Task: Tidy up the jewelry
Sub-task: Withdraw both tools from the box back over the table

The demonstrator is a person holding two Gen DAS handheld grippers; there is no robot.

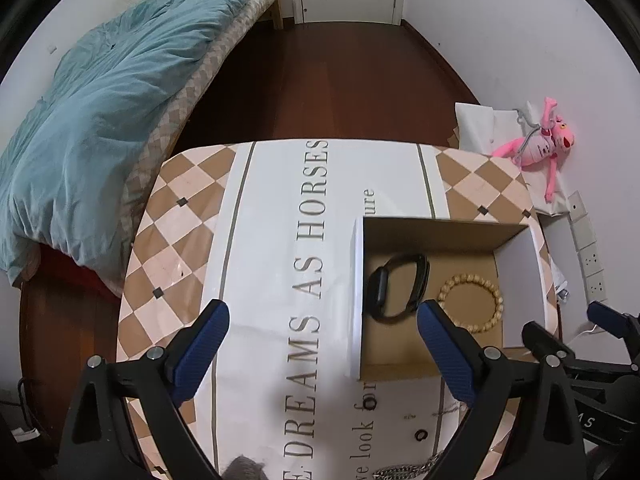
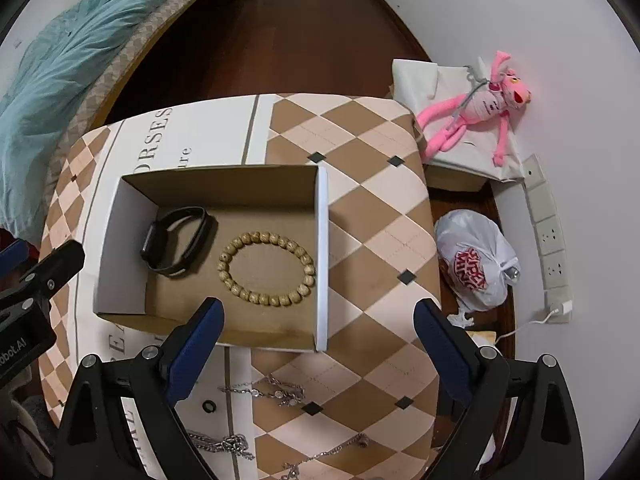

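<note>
Right wrist view first: the cardboard box (image 2: 224, 248) is seen on the table (image 2: 360, 216), and two pieces are already lodged in it, a black watch (image 2: 176, 242) toward its left wall and a wooden bead bracelet (image 2: 266, 268) beside it, close to the white right wall, the two just apart. So a start has been made, by the look of it, but plenty is left: silver chains (image 2: 272, 392) are still spread along the table's near edge, with a small dark ring (image 2: 209, 406) next to them and more chain (image 2: 224, 444) lower down. The right gripper (image 2: 316, 320) is held wide apart over the box's near wall, nothing between its fingers. Left wrist view: the left gripper (image 1: 322, 324) is likewise spread and empty, above the box's left wall.
</note>
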